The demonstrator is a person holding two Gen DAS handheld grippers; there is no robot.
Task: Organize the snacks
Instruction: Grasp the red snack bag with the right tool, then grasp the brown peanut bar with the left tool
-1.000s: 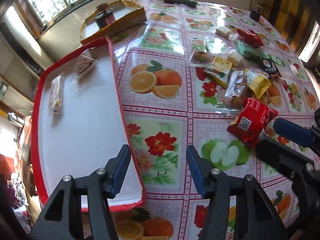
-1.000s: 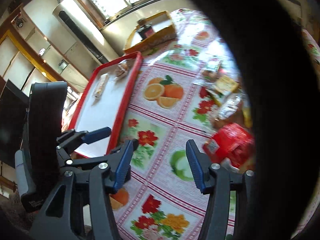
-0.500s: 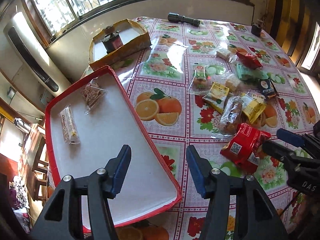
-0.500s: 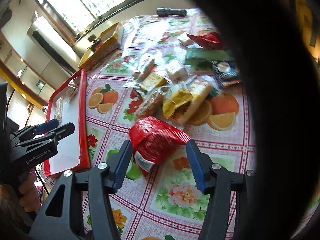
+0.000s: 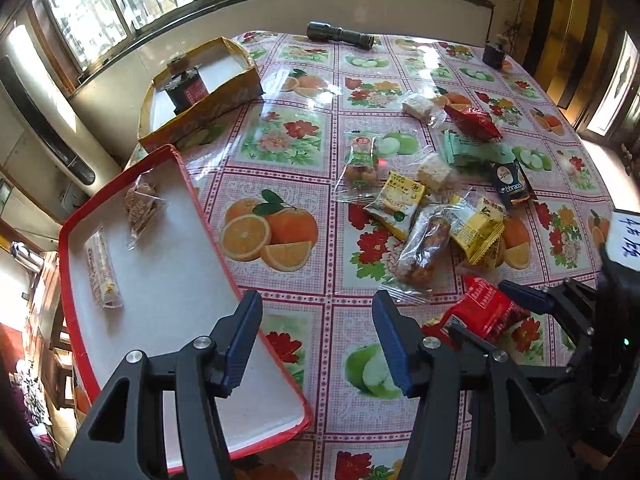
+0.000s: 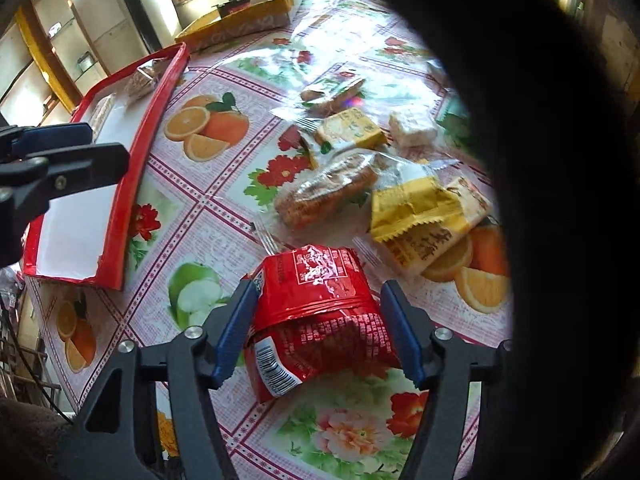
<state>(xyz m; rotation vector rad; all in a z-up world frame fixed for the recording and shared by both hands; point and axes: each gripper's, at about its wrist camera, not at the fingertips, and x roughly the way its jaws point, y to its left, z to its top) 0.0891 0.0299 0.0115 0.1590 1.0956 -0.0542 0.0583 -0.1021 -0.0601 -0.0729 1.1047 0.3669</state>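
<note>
A red snack packet (image 6: pixel 320 320) lies on the fruit-print tablecloth, just in front of a pile of wrapped snacks (image 5: pixel 424 216). My right gripper (image 6: pixel 320 292) straddles it. Both blue pads touch its sides and the foil bows up between them. From the left wrist the same packet (image 5: pixel 484 312) shows between the right gripper's fingers (image 5: pixel 520 296). My left gripper (image 5: pixel 316 340) hangs open and empty over the near corner of the red-rimmed white tray (image 5: pixel 180 288). The tray holds two wrapped snacks (image 5: pixel 140 204) at its far end.
A yellow cardboard box (image 5: pixel 200 92) with a dark jar in it stands beyond the tray. A black torch (image 5: pixel 340 34) lies at the table's far edge, with a small dark object (image 5: pixel 494 54) to its right. A dark shape blocks the right of the right wrist view.
The right gripper has come down onto the red packet, which now sits between its pads. The left gripper has pulled back and up, so more of the tray and table shows.
</note>
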